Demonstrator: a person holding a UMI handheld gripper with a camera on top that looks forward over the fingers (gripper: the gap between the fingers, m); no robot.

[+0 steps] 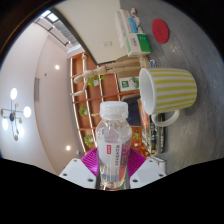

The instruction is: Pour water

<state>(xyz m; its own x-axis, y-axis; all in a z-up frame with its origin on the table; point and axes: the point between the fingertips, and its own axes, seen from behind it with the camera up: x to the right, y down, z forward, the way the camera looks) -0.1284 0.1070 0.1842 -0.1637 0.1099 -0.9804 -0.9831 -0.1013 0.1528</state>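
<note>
So at this point the gripper [112,172] had the water bottle [113,142] clamped between its pink pads [93,160], both fingers pressing on the sides as far as I could tell. The whole view was rolled sideways, so the room looked tipped over, which to me read as the bottle being swung toward a pour. The white cap [114,107] looked like it was on, though honestly hard to be sure. The bottle was clear with a pink label, and I couldn't make out a water level.

The target was the yellow striped mug [170,88], just beyond the bottle's top and off to one side, sitting on the grey table [190,35] near its edge. The mug's inside wasn't visible, so no idea if anything was in it.

My guess: this was the approach step, nothing poured yet. Next move would need the bottle's mouth lined up over the mug's rim, and the cap off if it really was on.
</note>
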